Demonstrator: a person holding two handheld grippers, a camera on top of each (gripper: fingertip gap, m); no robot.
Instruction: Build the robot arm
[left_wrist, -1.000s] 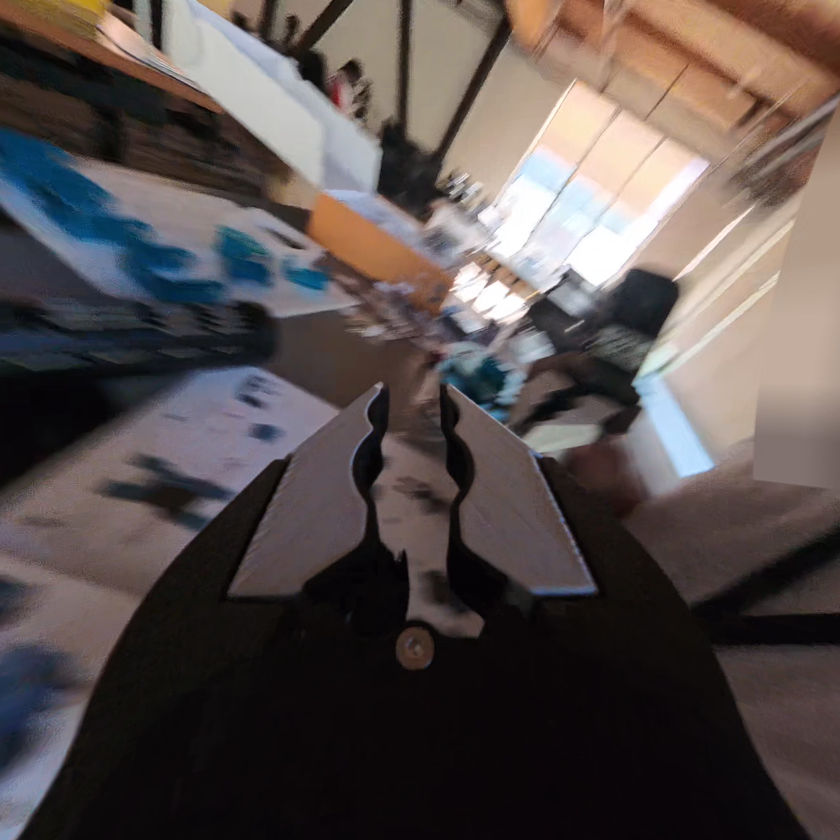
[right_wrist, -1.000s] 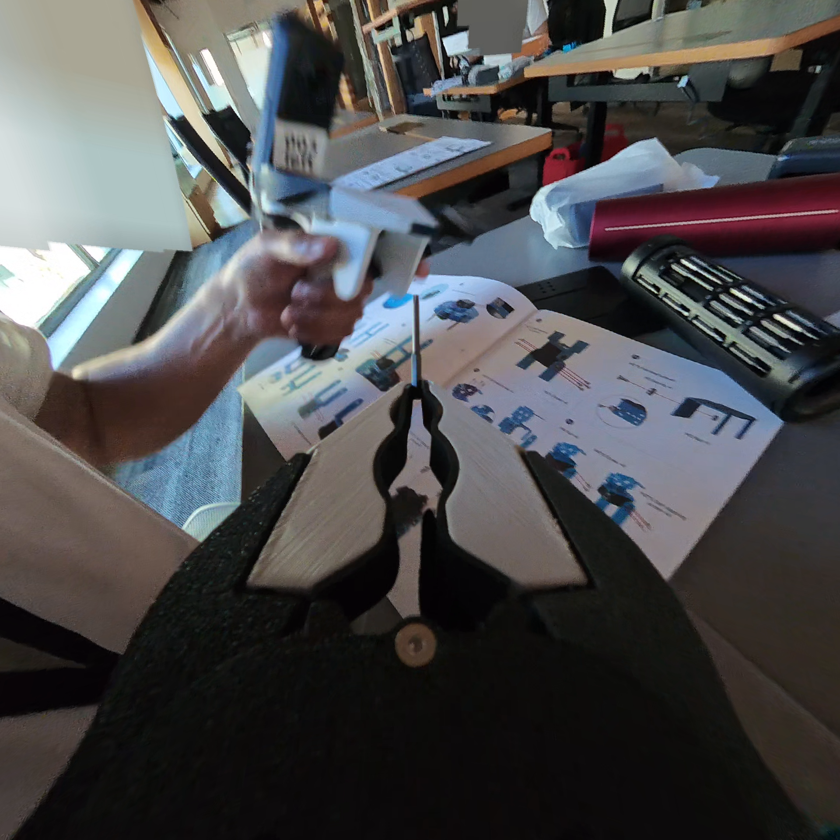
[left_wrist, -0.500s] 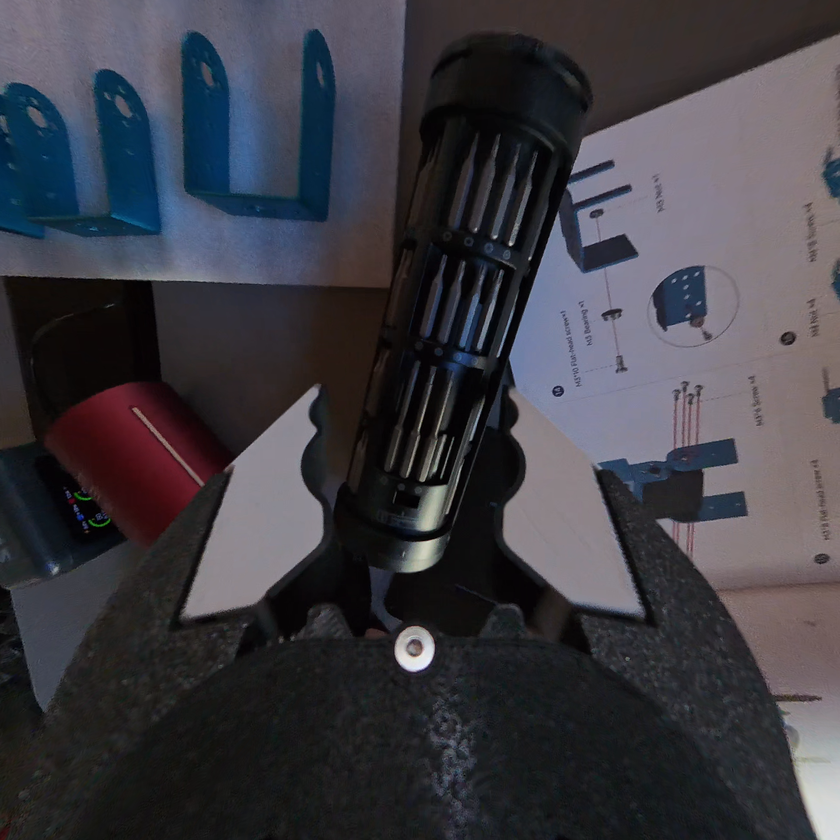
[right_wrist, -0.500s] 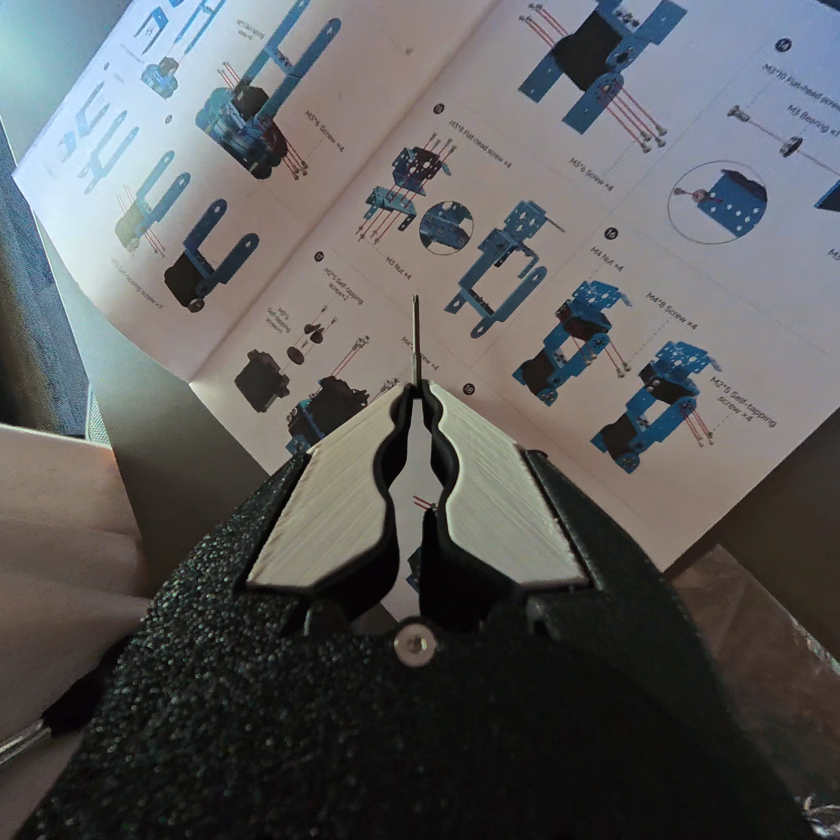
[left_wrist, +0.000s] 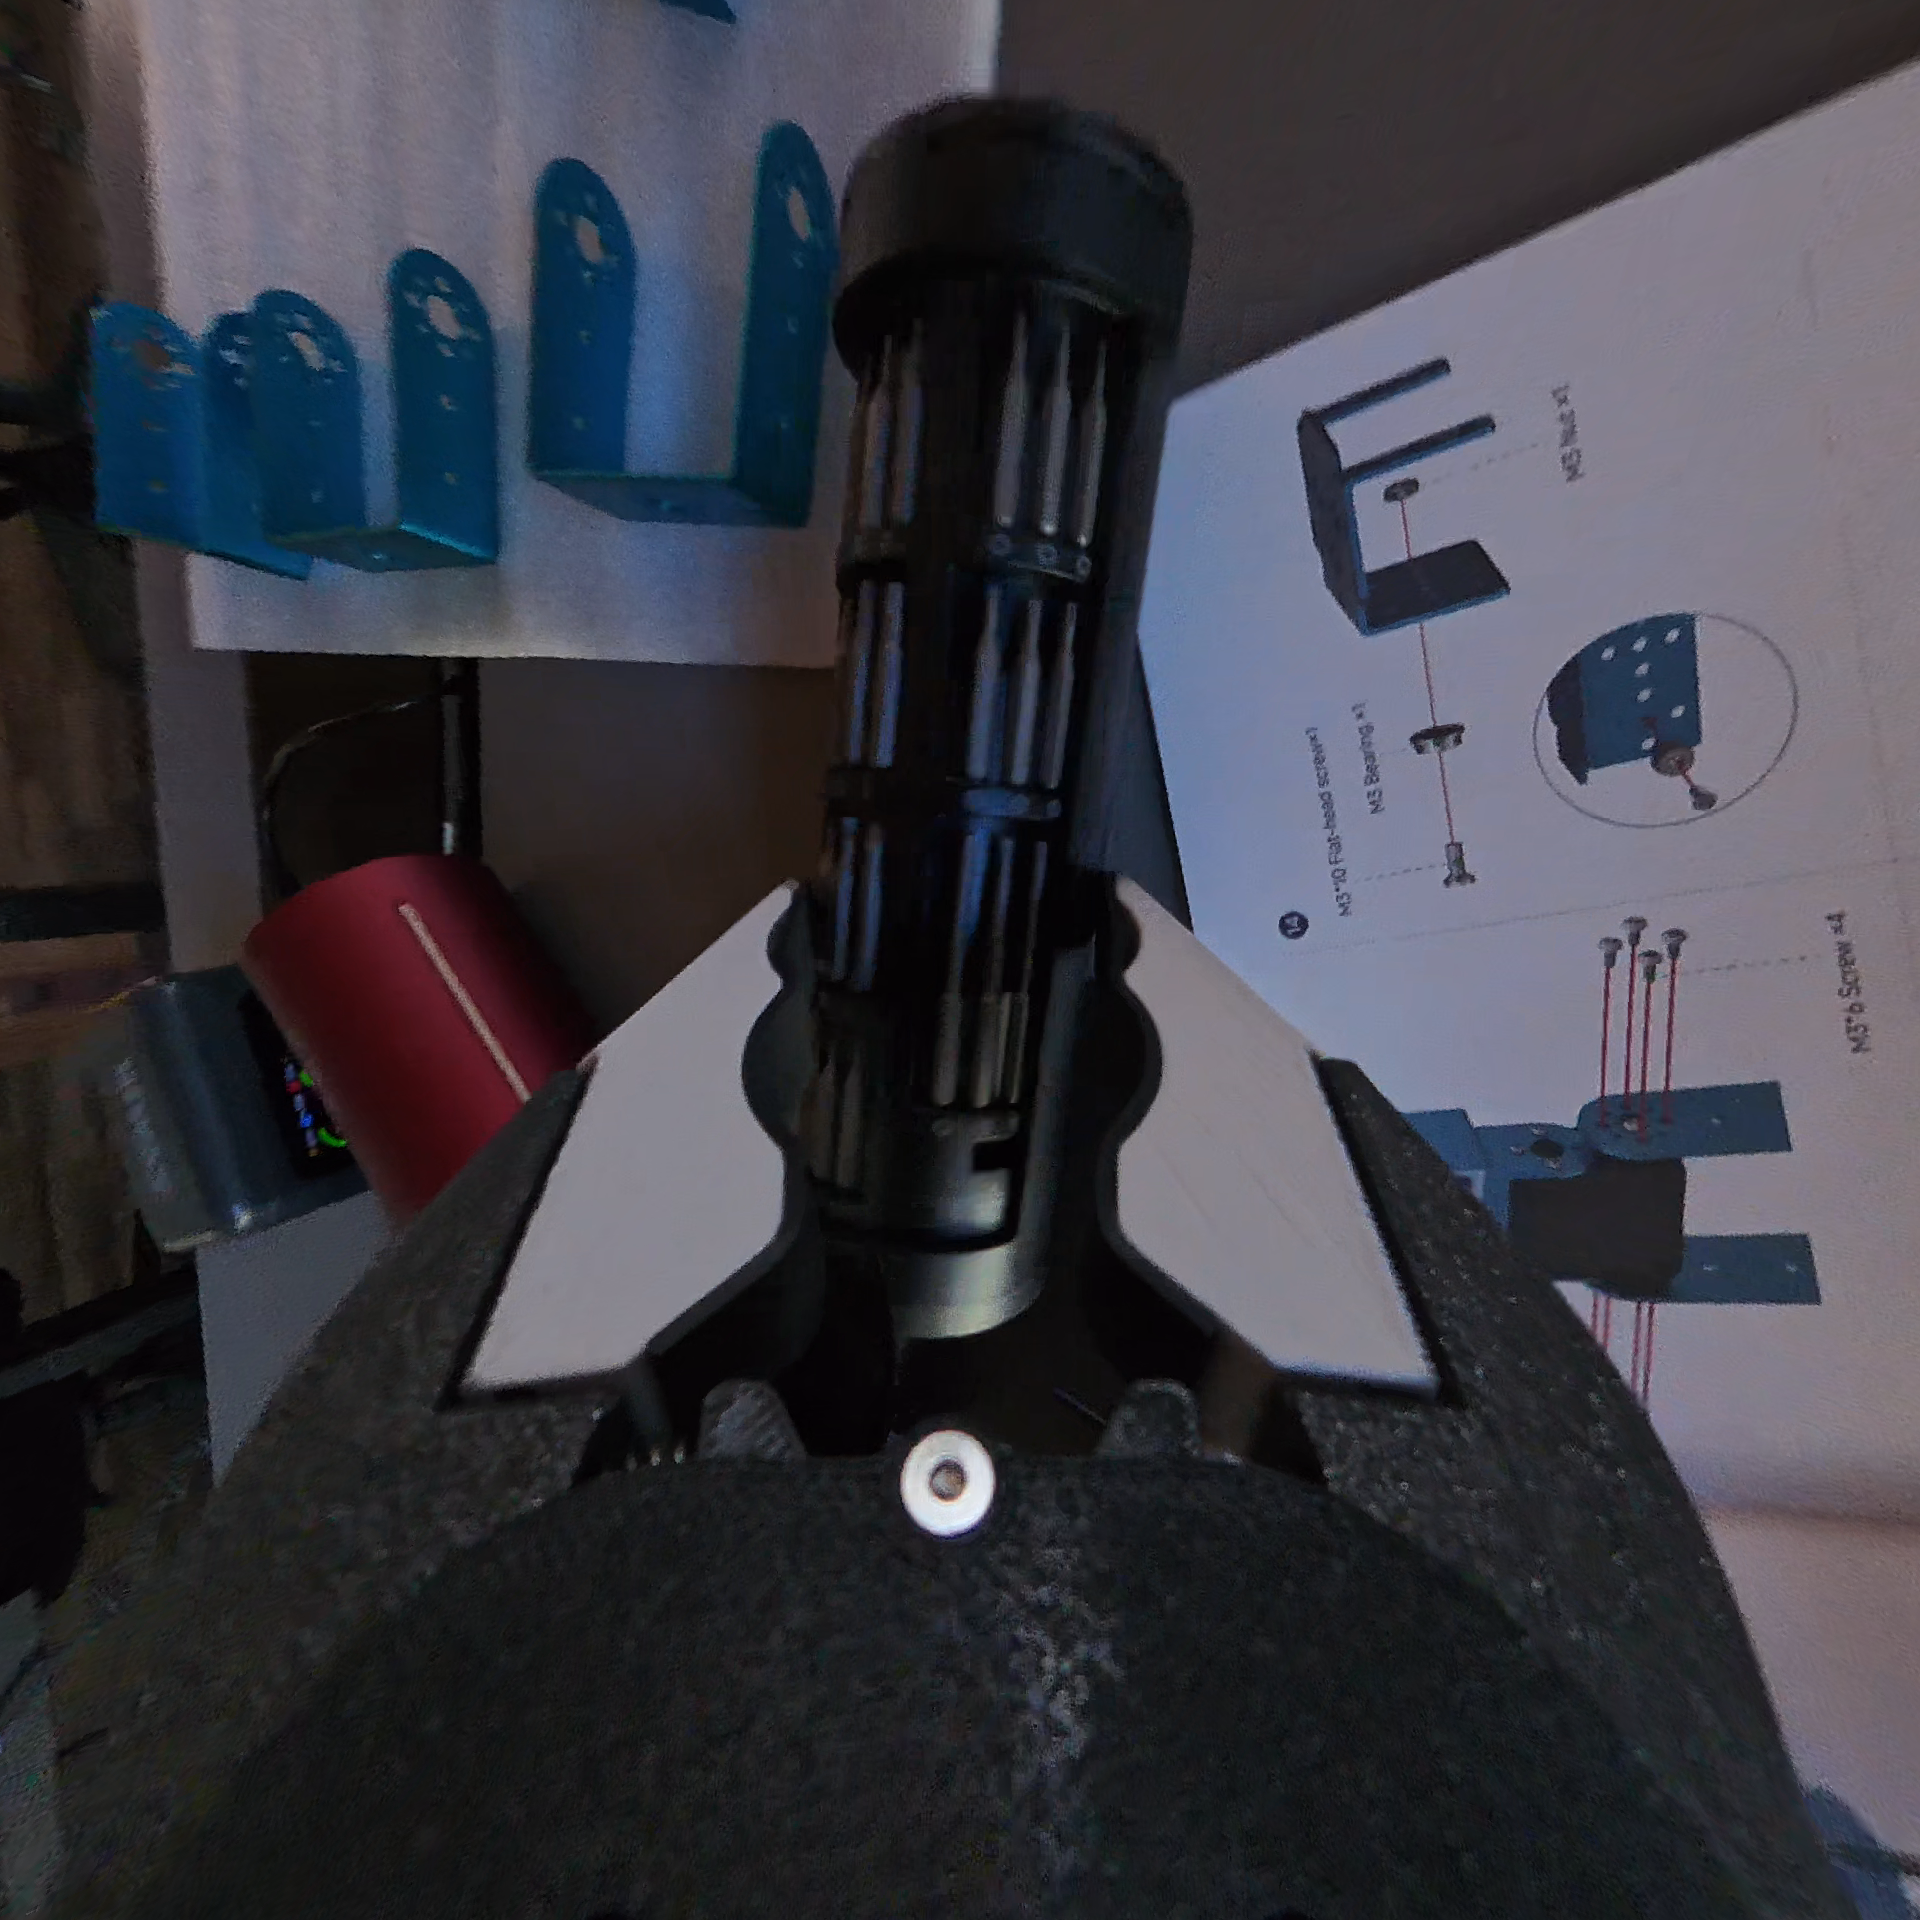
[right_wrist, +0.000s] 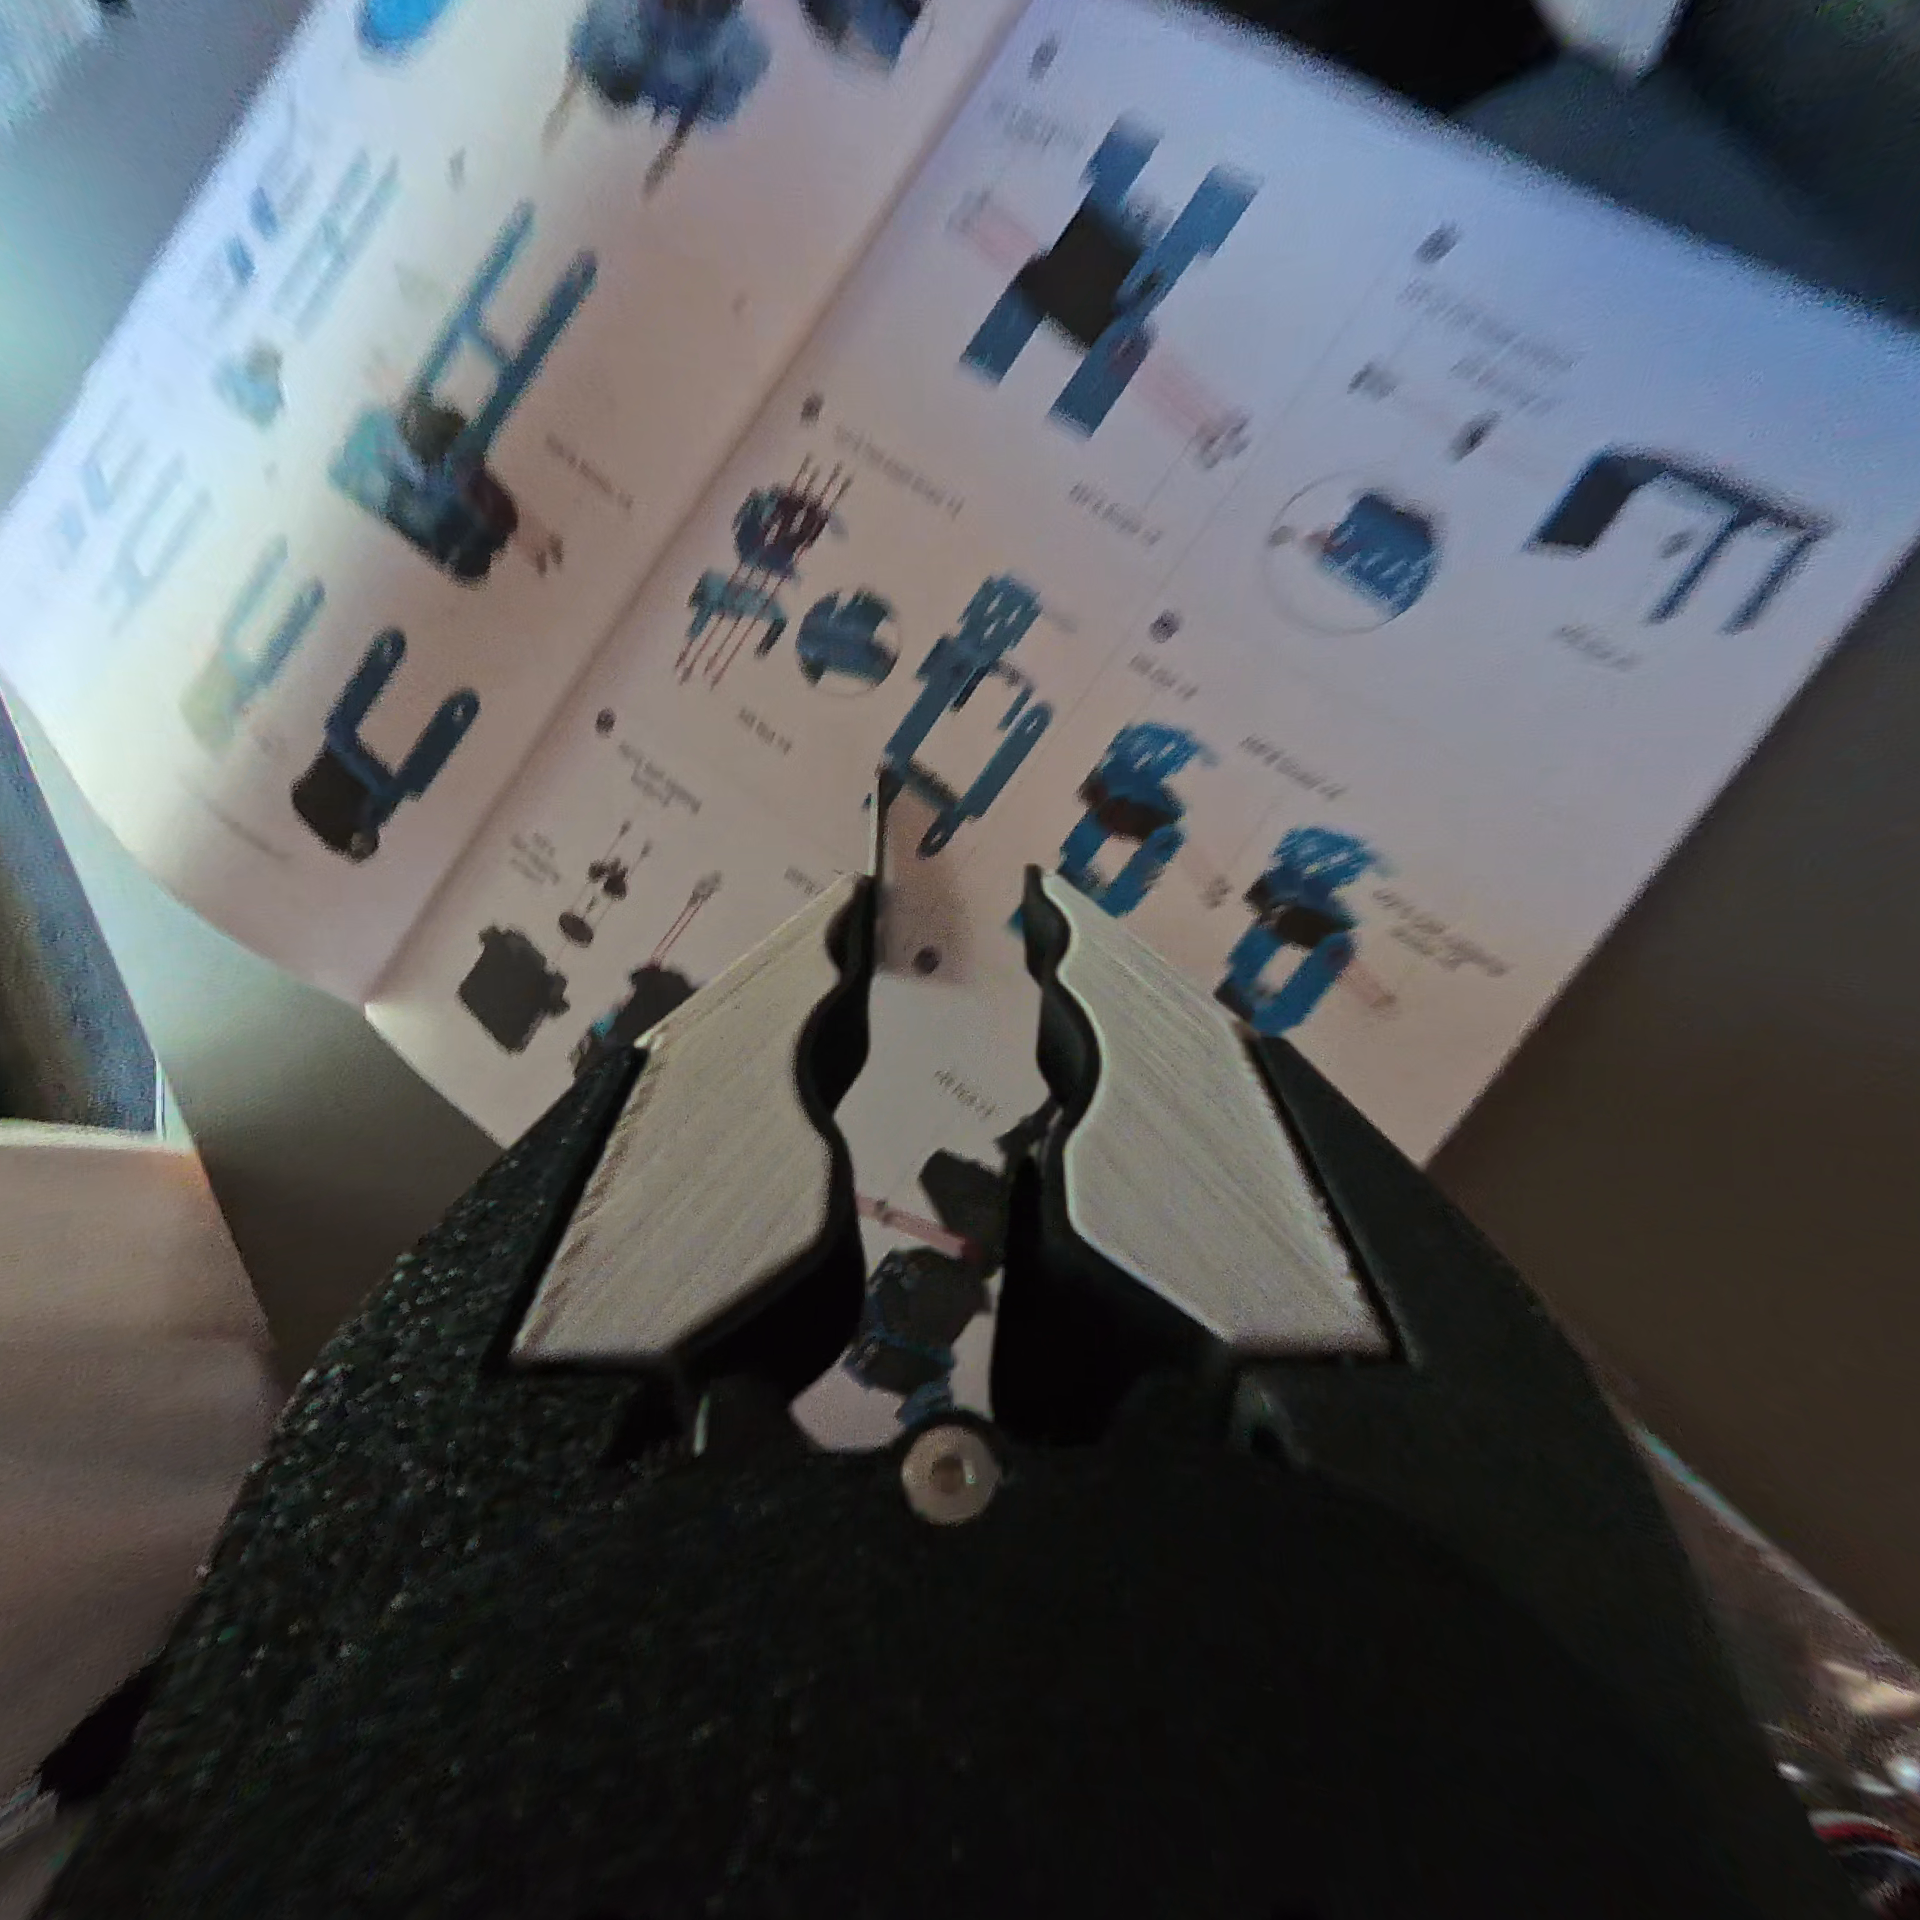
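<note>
Two claws are mine: my left gripper (left_wrist: 951, 914) pinches a black holder of screwdriver bits (left_wrist: 971, 665), and my right gripper (right_wrist: 948, 883) is spread, a thin bit (right_wrist: 880, 831) touching one finger, above the paper booklet (right_wrist: 1247, 665).

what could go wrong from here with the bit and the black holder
1. The right gripper is open with the thin bit only against one finger: it may drop onto the manual.
2. The left gripper flanks only the near end of the bit holder, which could tilt or slip.
</note>
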